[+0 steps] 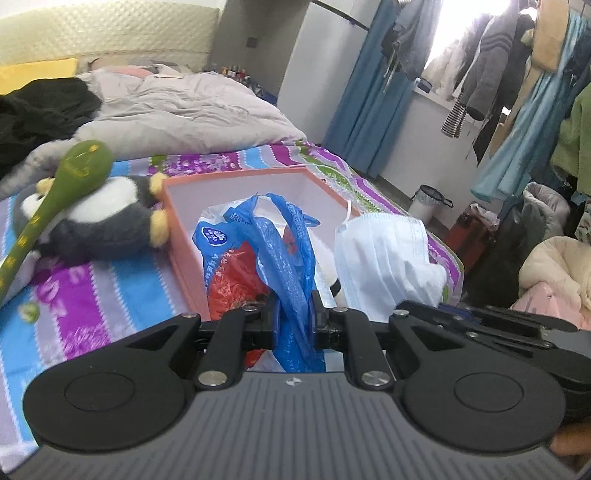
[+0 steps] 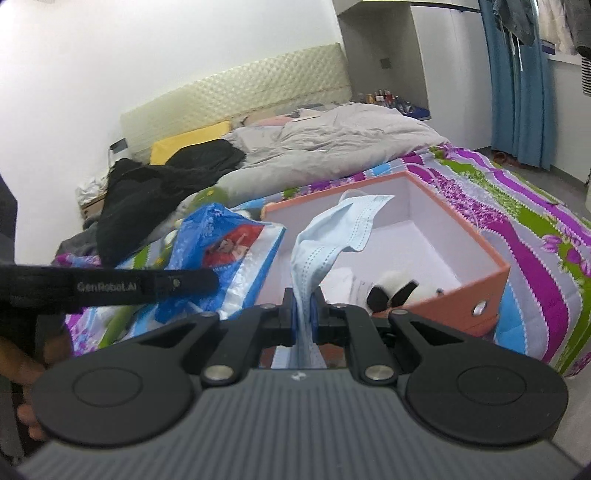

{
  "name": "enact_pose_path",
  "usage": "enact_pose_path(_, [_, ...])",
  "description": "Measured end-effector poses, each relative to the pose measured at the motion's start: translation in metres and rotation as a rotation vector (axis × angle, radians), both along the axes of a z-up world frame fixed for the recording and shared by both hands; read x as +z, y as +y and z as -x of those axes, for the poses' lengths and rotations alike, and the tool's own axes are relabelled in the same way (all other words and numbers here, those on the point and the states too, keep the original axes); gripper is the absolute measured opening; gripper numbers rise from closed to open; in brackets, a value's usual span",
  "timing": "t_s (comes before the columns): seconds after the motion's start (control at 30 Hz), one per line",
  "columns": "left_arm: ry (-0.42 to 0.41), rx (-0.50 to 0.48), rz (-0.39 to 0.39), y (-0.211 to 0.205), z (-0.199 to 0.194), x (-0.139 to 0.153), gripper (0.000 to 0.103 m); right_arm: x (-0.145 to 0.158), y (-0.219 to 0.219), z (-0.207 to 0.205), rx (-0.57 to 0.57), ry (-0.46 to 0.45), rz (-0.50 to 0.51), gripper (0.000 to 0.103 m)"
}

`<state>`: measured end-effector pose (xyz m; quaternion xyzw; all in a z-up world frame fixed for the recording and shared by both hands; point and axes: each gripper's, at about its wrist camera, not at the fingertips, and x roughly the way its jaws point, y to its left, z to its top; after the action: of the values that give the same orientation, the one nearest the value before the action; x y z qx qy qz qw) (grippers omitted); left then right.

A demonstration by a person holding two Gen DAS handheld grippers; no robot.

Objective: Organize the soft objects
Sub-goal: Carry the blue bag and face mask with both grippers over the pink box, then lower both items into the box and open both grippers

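Crumpled blue plastic bag (image 1: 288,258) and pleated pale-blue mask (image 2: 325,243) hang limp.

A bed (image 2: 524,236) with a striped purple, blue and green cover fills the room, a padded cream headboard (image 2: 236,92) at its far edge against a white wall (image 2: 92,55), a rumpled grey duvet (image 2: 343,136) and a yellow pillow (image 2: 188,142) near it. Beyond the bed's far corner stand a white cabinet (image 2: 443,55) and blue curtains (image 1: 365,110) beside a bright window (image 1: 450,33). Clothes (image 1: 495,62) hang on a rail at the right, above a grey floor (image 1: 391,192) with a small bin (image 1: 426,201).
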<state>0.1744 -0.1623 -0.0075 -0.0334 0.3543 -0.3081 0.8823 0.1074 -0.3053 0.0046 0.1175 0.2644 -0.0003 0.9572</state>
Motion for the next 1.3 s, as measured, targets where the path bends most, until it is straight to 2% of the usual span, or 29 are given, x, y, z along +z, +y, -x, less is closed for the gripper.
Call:
enact_pose_path(0.2, [0.072, -0.026, -0.039, -0.036, -0.066, -0.010, 0.017, -0.003, -0.027, -0.053, -0.046, 0.043, 0.033, 0.011])
enact_pose_path(0.37, [0.125, -0.029, -0.093, -0.057, -0.117, -0.023, 0.017, -0.016, -0.048, -0.097, -0.071, 0.113, 0.028, 0.011])
enact_pose_path(0.53, [0.243, -0.021, -0.102, -0.074, -0.161, -0.051, 0.017, -0.031, -0.055, -0.124, -0.056, 0.175, 0.032, 0.011])
enact_pose_path(0.67, [0.262, -0.029, -0.143, -0.089, -0.179, -0.064, 0.017, -0.044, -0.066, -0.141, -0.055, 0.220, 0.013, 0.011])
enact_pose_path(0.93, [0.268, -0.042, -0.214, -0.100, -0.189, -0.075, 0.018, -0.062, -0.083, -0.152, -0.068, 0.273, 0.012, 0.013])
enact_pose_path(1.0, [0.291, -0.034, -0.220, -0.099, -0.192, -0.080, 0.023, -0.063, -0.085, -0.151, -0.068, 0.271, 0.012, 0.014])
enact_pose_path(1.03, [0.299, -0.026, -0.224, -0.098, -0.192, -0.082, 0.031, -0.064, -0.086, -0.152, -0.068, 0.274, 0.007, 0.017])
enact_pose_path(1.07, [0.303, -0.018, -0.231, -0.098, -0.193, -0.083, 0.039, -0.064, -0.087, -0.152, -0.069, 0.279, -0.002, 0.024])
enact_pose_path(1.1, [0.299, -0.015, -0.236, -0.097, -0.192, -0.082, 0.041, -0.065, -0.088, -0.153, -0.067, 0.282, -0.011, 0.036])
enact_pose_path(1.17, [0.291, -0.017, -0.230, -0.096, -0.192, -0.079, 0.041, -0.062, -0.088, -0.152, -0.073, 0.276, 0.003, 0.048])
enact_pose_path(1.3, [0.248, -0.019, -0.233, -0.090, -0.185, -0.063, 0.041, -0.053, -0.087, -0.144, -0.082, 0.255, 0.014, 0.050])
